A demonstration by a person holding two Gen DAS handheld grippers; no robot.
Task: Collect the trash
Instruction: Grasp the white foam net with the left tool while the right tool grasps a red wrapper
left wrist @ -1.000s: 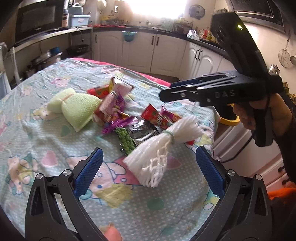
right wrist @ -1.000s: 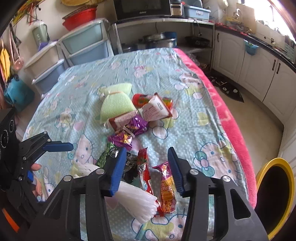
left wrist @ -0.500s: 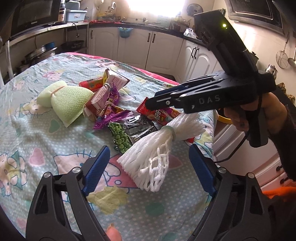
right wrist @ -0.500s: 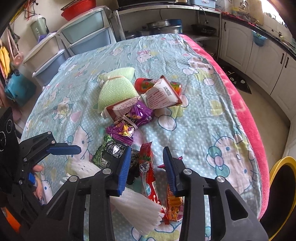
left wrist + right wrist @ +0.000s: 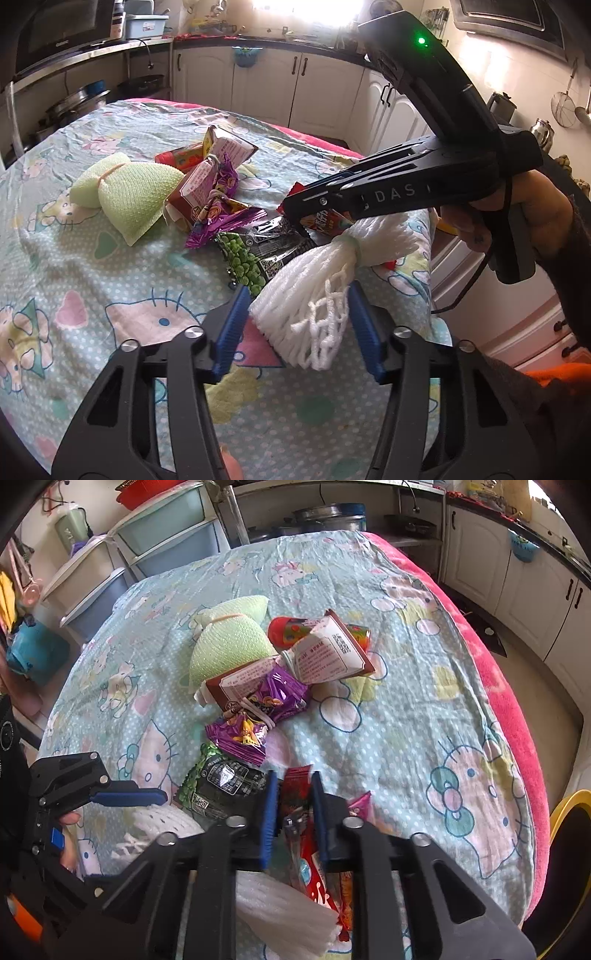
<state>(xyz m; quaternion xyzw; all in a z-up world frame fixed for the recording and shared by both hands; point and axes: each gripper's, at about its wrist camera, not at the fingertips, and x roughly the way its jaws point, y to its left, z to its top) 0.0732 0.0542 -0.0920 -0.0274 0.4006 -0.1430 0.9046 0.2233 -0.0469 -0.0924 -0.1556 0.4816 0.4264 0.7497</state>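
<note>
Trash lies in a heap on the Hello Kitty cloth. My left gripper (image 5: 295, 325) has its blue pads on either side of a white foam net (image 5: 314, 291), closing on its frayed end. My right gripper (image 5: 293, 808) is shut on a red snack wrapper (image 5: 297, 794); it also shows in the left wrist view (image 5: 325, 221). The right gripper crosses the left wrist view (image 5: 295, 206). A black-green pea packet (image 5: 255, 251), purple wrappers (image 5: 221, 218), a brown carton (image 5: 325, 653) and a green foam net (image 5: 229, 642) lie beyond.
The table's pink edge (image 5: 517, 716) runs along the right. A yellow-rimmed bin (image 5: 569, 867) stands on the floor past it. White kitchen cabinets (image 5: 295, 92) are behind. Plastic drawers (image 5: 147, 546) stand at the far left.
Both grippers have dropped toward the heap and narrowed. The left now brackets the white foam net. The right has closed on the red wrapper.
</note>
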